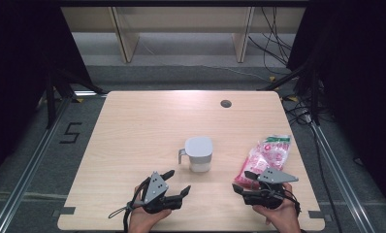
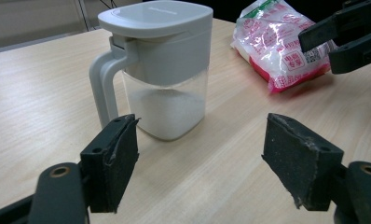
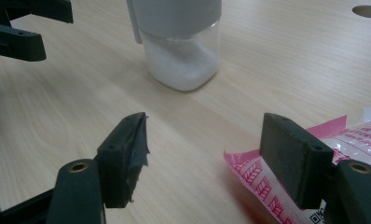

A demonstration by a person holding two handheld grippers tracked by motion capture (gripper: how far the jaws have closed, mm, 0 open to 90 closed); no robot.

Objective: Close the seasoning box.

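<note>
The right hand-held gripper (image 3: 204,158) stands with its jaws wide and nothing pressed between its pads; the near corner of the pink-and-white sugar bag (image 3: 286,182) lies just under and beside one pad, the rest of the bag running on past that side. In the high view this right hand-held gripper (image 1: 247,182) sits at the bag's (image 1: 267,154) near end, so the step in hand looks to be picking up the bag.

To do that well, I would bring both pads over the flat sealed edge, one on each side of the film, rather than over the loose, filled middle, and close firmly, since soft film may slip or sag.

The left hand-held gripper (image 2: 200,154) is also wide and empty. Straight ahead of it, near but not touching, stands the lidded sugar canister (image 2: 162,70), upright on the bench (image 1: 142,126), partly filled with white grains, its handle (image 2: 102,84) turned toward one pad. From above, the left hand-held gripper (image 1: 177,183) lies just short of the canister (image 1: 199,154), which stands between the two hands and a little beyond them. The lid looks to be down, so it would need opening before anything is poured.
</note>
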